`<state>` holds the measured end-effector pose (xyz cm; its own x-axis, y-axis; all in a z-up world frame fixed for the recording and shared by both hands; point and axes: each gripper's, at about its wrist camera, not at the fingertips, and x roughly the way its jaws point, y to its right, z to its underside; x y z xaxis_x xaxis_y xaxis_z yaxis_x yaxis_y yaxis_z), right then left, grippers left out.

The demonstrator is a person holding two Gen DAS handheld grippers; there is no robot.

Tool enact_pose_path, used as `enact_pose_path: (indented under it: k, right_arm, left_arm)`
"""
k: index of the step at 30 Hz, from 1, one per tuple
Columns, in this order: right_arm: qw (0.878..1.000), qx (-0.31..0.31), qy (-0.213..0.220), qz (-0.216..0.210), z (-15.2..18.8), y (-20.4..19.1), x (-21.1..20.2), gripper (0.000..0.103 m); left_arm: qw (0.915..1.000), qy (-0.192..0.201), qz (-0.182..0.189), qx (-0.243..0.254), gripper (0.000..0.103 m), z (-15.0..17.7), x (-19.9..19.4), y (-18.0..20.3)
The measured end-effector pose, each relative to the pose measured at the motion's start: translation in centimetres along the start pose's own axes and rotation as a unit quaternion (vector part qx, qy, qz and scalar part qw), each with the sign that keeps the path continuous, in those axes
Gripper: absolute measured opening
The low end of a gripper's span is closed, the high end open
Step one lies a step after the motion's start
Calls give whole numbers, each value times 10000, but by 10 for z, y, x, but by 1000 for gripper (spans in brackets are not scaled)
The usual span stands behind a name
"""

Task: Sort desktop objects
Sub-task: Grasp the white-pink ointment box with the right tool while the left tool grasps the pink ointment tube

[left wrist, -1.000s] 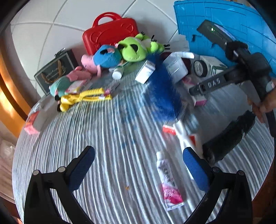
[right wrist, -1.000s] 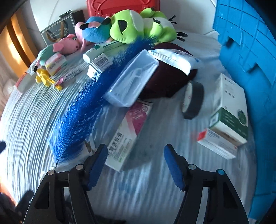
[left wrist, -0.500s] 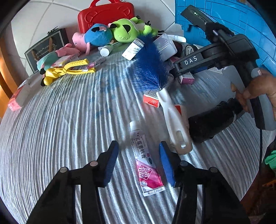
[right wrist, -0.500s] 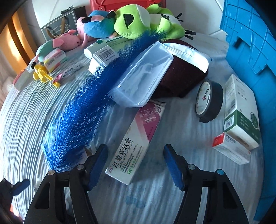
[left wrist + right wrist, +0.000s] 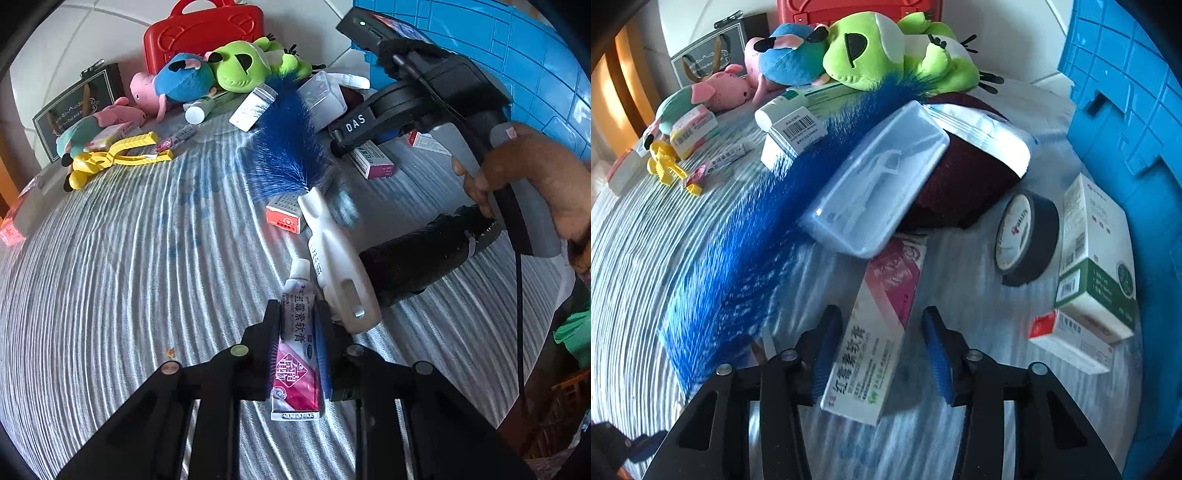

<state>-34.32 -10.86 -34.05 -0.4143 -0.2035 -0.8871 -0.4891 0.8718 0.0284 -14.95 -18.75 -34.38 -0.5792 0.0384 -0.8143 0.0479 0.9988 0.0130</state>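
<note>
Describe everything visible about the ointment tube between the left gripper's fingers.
The ointment tube is a small, soft-looking squeeze tube: white screw cap, pale upper body with dark printed characters, magenta lower part with a white emblem, and a flat crimped silver end stamped with digits. It lies flat on the striped cloth, cap pointing away from the camera. The left hand-held gripper has just closed on it, blue pads pressing both sides. Its cap end sits right beside the blue brush's white handle; contact there is unclear.

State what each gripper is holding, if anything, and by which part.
The left gripper is shut on the ointment tube, across its flat middle. The right gripper, jaws just closing, straddles the ointment box without gripping it.
</note>
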Motion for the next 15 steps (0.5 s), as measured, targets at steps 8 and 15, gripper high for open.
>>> enact_pose_path:
  k: [8, 15]
  right_arm:
    - [9995, 135, -185, -209, -10, 1, 0, 28]
    - [9995, 198, 70, -227, 2, 9, -32, 28]
  left_arm:
    - [9996, -51, 200, 189, 18, 2, -1, -5]
    - [9995, 115, 117, 272, 18, -1, -21, -17]
